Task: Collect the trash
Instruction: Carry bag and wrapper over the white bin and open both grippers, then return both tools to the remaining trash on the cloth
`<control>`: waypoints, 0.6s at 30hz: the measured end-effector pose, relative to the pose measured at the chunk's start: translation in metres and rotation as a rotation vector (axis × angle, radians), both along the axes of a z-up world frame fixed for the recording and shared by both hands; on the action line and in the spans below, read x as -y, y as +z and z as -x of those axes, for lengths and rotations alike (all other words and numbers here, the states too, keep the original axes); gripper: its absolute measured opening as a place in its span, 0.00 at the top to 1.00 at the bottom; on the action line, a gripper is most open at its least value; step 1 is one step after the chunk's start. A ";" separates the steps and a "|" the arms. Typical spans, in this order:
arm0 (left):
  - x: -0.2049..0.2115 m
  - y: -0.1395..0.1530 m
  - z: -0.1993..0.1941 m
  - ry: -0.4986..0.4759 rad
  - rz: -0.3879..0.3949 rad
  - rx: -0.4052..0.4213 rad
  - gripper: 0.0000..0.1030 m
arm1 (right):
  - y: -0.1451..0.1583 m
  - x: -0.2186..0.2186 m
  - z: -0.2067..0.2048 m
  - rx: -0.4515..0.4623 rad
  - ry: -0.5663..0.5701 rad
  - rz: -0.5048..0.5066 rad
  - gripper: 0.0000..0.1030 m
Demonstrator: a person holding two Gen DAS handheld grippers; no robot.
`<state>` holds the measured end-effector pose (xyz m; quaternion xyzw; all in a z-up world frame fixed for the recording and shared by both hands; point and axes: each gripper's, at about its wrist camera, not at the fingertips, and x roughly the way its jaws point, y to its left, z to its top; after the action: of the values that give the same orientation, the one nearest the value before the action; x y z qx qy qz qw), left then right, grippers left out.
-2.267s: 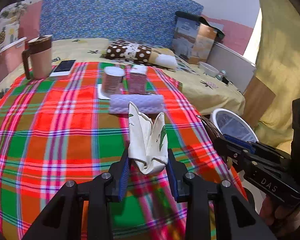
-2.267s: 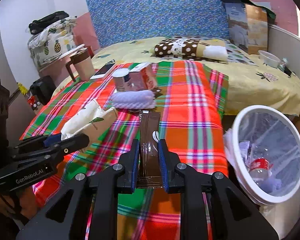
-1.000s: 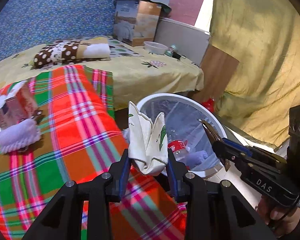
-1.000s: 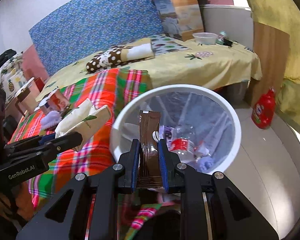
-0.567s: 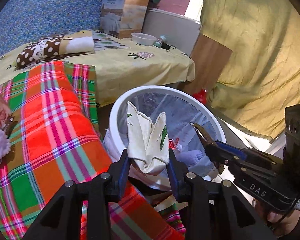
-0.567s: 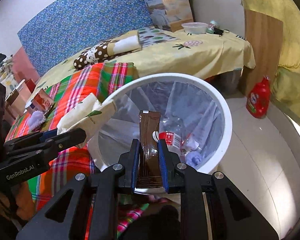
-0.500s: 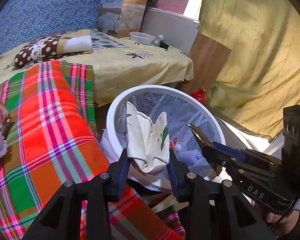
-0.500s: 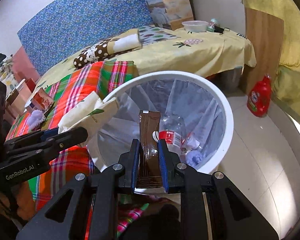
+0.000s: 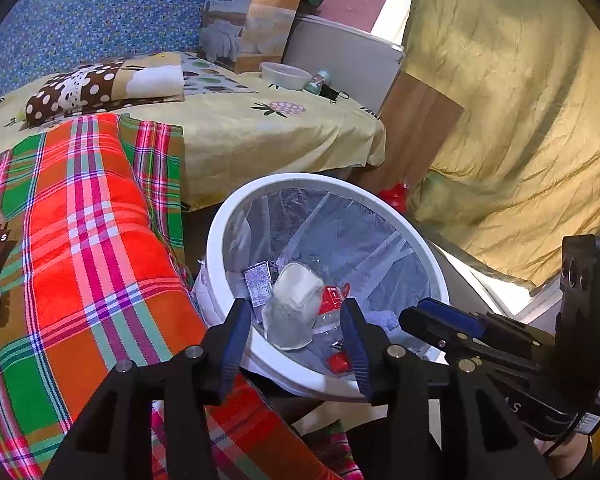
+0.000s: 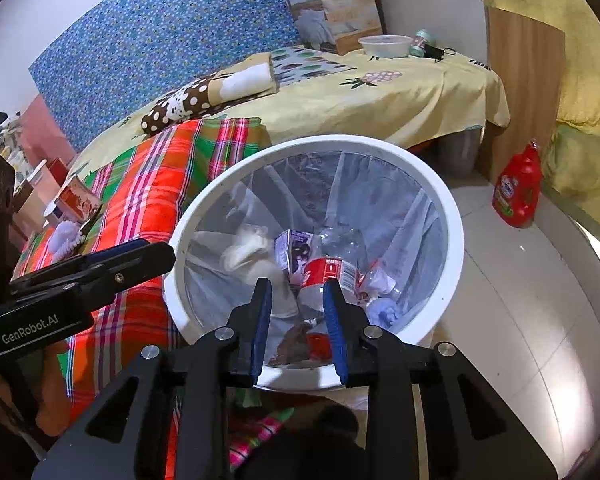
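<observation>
The trash sits in the white bin (image 10: 456,240), lined with clear plastic and standing on the floor against the bed's edge: the cream paper bag (image 9: 294,304) lies crumpled among a red-labelled bottle (image 10: 332,272) and a small carton (image 9: 259,282), and the brown wrapper (image 10: 296,340) lies low by the near wall. Our left gripper (image 9: 296,338) hangs over the rim, its jaws just parted to a moderate gap with nothing between them; our right gripper (image 10: 296,330), beside it, has just been opening to a narrower gap, also empty. To finish this release well, we judge it best to keep both grippers above the opening until each piece settles, then lift clear without snagging the liner. Further items remain on the plaid blanket (image 9: 100,240).
</observation>
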<state>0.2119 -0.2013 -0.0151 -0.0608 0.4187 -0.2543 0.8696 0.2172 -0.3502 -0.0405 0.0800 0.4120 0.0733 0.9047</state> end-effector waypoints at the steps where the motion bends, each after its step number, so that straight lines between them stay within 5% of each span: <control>1: -0.001 0.001 0.001 0.000 0.001 0.002 0.55 | 0.001 -0.001 0.000 0.003 0.000 0.000 0.72; 18: -0.046 0.016 0.038 0.082 0.017 0.032 0.55 | 0.022 -0.031 0.015 0.085 0.072 -0.015 0.72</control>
<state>0.1743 -0.1549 0.0005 -0.0813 0.3996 -0.2231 0.8854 0.2017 -0.3195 -0.0182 0.0688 0.3755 0.1125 0.9174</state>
